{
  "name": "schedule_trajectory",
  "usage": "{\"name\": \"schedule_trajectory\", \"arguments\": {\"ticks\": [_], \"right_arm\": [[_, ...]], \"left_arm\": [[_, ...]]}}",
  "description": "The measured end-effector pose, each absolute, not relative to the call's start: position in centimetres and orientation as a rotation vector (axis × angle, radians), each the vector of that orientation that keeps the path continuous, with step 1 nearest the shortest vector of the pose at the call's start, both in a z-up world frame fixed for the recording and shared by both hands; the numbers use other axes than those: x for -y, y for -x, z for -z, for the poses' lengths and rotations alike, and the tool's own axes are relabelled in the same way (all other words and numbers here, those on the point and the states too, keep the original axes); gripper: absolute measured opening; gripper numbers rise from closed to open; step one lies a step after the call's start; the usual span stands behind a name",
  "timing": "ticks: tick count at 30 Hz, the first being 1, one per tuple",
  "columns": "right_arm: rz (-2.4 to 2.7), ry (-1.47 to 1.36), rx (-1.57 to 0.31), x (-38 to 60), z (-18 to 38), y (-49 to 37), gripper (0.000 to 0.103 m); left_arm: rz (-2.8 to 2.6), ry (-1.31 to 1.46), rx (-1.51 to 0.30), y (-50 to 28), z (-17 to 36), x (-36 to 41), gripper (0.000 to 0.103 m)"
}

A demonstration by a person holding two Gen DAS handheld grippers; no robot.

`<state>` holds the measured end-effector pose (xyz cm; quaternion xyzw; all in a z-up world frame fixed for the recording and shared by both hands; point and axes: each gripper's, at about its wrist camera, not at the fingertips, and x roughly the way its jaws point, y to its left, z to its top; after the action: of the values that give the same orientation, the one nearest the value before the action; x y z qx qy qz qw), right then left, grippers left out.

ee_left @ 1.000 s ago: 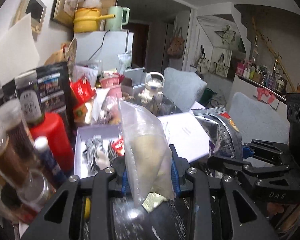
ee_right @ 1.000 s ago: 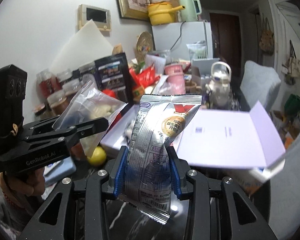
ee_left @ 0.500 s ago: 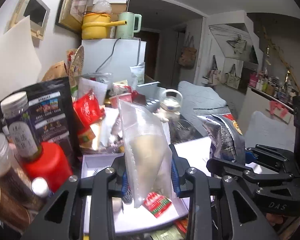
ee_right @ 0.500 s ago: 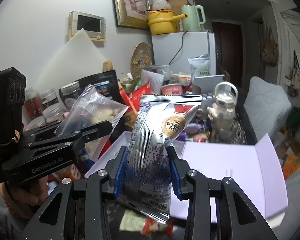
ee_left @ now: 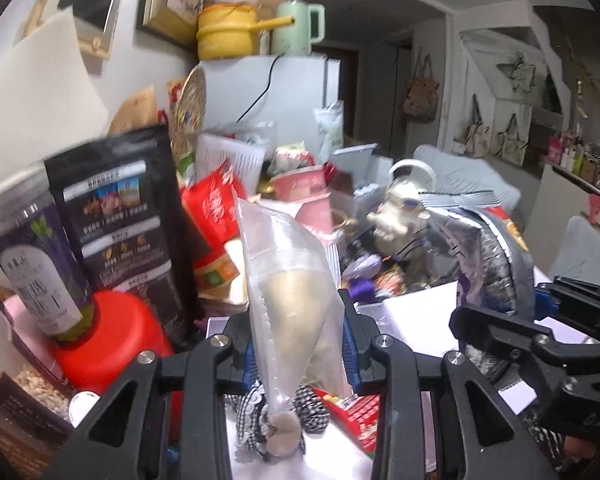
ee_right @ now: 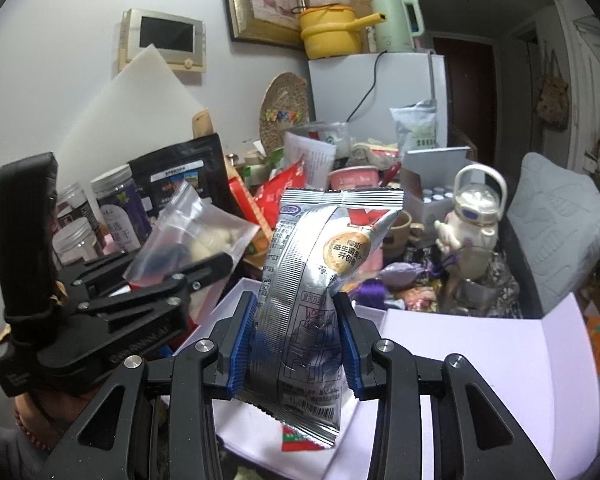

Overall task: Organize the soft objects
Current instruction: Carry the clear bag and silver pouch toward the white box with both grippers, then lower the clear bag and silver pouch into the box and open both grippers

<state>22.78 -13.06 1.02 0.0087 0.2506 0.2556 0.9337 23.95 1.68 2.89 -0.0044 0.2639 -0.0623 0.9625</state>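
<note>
My left gripper (ee_left: 298, 344) is shut on a clear plastic bag (ee_left: 290, 280) of pale beige contents, held upright over an open lilac box (ee_left: 412, 312). In the box lie a black-and-white checked cloth piece (ee_left: 308, 404) and a red packet (ee_left: 356, 408). My right gripper (ee_right: 298, 344) is shut on a silver foil snack pouch (ee_right: 320, 280), also above the lilac box (ee_right: 480, 360). The right wrist view shows the left gripper (ee_right: 216, 266) at the left with the clear bag (ee_right: 192, 236). The left wrist view shows the silver pouch (ee_left: 488, 260) at the right.
Behind the box the table is crowded: a red-lidded container (ee_left: 108, 332), jars (ee_right: 116, 208), a black pouch (ee_left: 120, 208), red packets (ee_left: 216, 208), a pink tub (ee_right: 354, 178), a white teapot figure (ee_right: 474, 216). A white fridge (ee_right: 380, 92) stands at the back. A grey cushion (ee_right: 556, 224) lies right.
Both grippers have moved forward over the table with their bags. The lilac box now sits under them, and the jars and pouches at the back look closer.
</note>
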Motion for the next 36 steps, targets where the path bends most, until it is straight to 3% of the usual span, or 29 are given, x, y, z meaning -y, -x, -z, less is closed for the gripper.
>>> {"name": "schedule_trajectory", "arguments": {"ticks": [23, 36], "right_arm": [[-0.509, 0.029, -0.698, 10.6, 5.0, -27.0, 0.038], [-0.464, 0.092, -0.787, 8.8, 8.3, -28.7, 0.038]], "left_arm": [[0.019, -0.057, -0.839, -30.3, 6.5, -1.8, 0.033], [-0.002, -0.099, -0.908, -30.9, 8.3, -1.5, 0.033]]}}
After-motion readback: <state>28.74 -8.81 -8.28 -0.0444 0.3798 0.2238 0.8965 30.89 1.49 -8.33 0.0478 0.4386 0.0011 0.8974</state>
